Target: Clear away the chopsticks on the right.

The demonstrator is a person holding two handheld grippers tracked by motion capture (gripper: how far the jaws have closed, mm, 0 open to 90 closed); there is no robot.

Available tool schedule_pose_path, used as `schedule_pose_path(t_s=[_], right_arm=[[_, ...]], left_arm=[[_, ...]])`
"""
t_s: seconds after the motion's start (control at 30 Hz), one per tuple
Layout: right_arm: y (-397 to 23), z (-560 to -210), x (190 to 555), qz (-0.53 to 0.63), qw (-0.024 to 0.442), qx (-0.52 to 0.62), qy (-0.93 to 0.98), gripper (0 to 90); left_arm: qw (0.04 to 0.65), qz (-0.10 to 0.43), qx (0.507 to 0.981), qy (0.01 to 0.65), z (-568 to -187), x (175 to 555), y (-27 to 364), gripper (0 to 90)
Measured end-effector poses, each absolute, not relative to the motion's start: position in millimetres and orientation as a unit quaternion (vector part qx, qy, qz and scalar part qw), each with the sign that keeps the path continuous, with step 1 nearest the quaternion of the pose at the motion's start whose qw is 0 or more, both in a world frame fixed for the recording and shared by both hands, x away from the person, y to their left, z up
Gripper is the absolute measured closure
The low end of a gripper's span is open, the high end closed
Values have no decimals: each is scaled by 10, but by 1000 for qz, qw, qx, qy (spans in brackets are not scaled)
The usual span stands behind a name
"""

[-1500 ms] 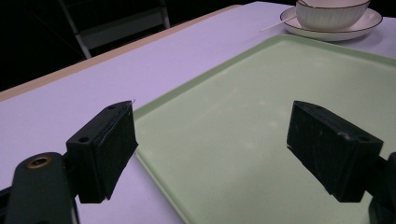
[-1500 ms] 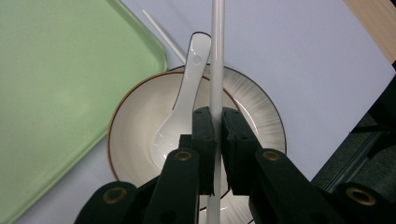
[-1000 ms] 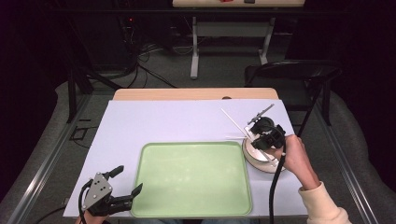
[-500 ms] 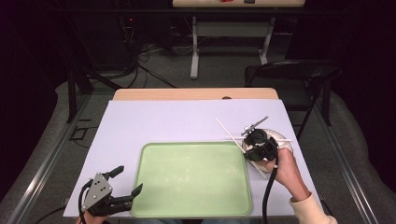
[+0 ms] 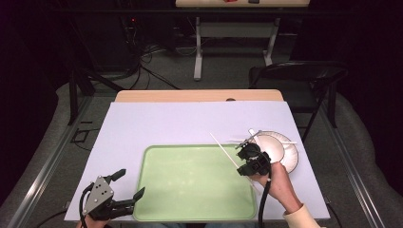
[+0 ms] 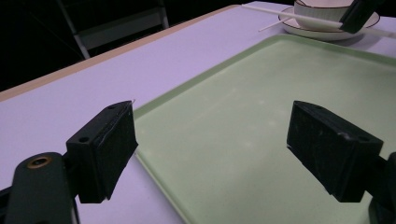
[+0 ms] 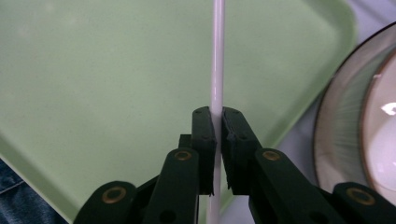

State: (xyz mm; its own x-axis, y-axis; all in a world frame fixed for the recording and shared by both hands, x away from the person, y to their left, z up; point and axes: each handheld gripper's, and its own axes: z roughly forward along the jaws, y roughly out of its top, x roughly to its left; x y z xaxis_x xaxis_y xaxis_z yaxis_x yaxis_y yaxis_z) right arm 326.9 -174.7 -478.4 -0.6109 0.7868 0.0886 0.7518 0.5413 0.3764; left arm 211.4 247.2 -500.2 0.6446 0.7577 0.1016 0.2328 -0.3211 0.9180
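Dark room all around, and in the middle a table with a pale purple cover (image 5: 190, 121) on it. On the cover lies a big green tray (image 5: 190, 183). The right gripper (image 7: 218, 122) is squeezed tight on a thin white stick (image 7: 217, 60). The stick runs straight up between the two black pads and pokes out below them too. In the high view the right gripper (image 5: 251, 159) is over the right edge of the tray, and the stick (image 5: 223, 149) slants up and to the left from it, over the tray's top right corner. One second ago this gripper was farther right, over the bowl, and the stick was up above the cover. Now the hand has come down and to the left, toward the tray, and it kept its tight hold on the stick the whole time. The left gripper (image 5: 126, 187) has not moved. It sits at the tray's bottom left corner with its jaws spread wide and nothing between them; in its own view the left gripper (image 6: 212, 151) has one pad over the cover and one over the tray. Just right of the tray is a white bowl (image 5: 270, 147) on a plate (image 5: 290, 156), with more white sticks (image 5: 263, 141) lying across the bowl. A dark chair (image 5: 297, 76) stands behind the table.
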Motion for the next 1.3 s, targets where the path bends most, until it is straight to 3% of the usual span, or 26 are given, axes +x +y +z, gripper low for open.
schedule_pose_path(t_s=[0.3,0.93,1.2,1.27,1.3], right_arm=[[-1640,-5016,3261,178,15,451,874,842],[-1503,-5198,3277,143,14,451,881,821],[-1489,-5217,3257,139,10,437,889,660],[-1502,-5157,3243,148,16,424,893,506],[-1502,-5157,3243,148,16,424,893,506]], left_arm=[[485,271,766,323,-5002,2111,2475,157],[484,271,766,324,-5003,2110,2475,157],[482,272,768,322,-5000,2109,2472,157],[481,271,768,323,-5002,2110,2469,157],[481,271,768,323,-5002,2110,2469,157]])
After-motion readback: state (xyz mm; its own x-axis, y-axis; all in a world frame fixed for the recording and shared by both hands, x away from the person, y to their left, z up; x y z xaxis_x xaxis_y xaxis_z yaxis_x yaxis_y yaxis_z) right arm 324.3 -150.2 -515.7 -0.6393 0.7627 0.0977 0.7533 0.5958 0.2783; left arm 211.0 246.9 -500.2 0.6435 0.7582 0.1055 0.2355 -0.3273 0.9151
